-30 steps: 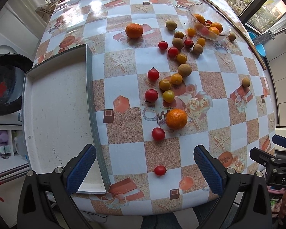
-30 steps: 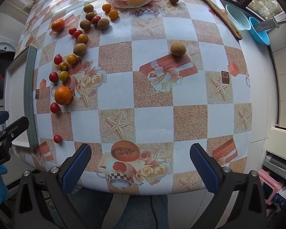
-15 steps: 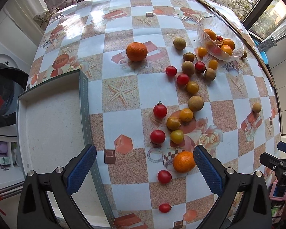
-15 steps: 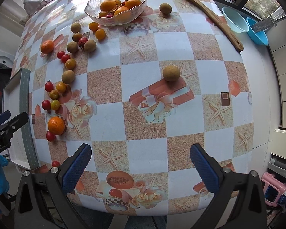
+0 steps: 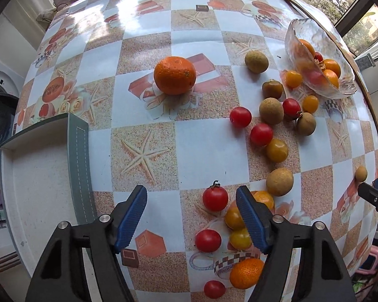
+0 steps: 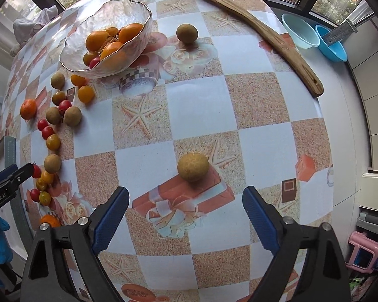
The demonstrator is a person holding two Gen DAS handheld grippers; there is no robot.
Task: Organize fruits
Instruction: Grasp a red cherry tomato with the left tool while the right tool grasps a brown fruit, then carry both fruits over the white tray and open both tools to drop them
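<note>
My left claw [image 5: 191, 216] hangs straight down over the fruit trail, and the stemmed tomato [image 5: 215, 198] sits between its pads, nearer the right pad than the left and not touched by either; so the move turns on sliding a little toward that side before I pinch. The jaws have just been closing but are still unclenched, with nothing gripped. The tomato is round, so no long axis matters; what matters is the crowd beside it: a yellow tomato [image 5: 233, 218] lies just behind the right pad, and another red one [image 5: 208, 237] sits near below. The tray [image 5: 37, 181] lies well off to the left. My right claw [image 6: 186, 216] is also released, its jaws having just narrowed a bit with only tablecloth between them; the lone longan [image 6: 193, 167] lies just ahead of the pads, about centred between them, well apart from the trail, so this hand is the nearer one for it. The bowl [image 6: 93, 37] stands far up-left of it, already holding oranges.
</note>
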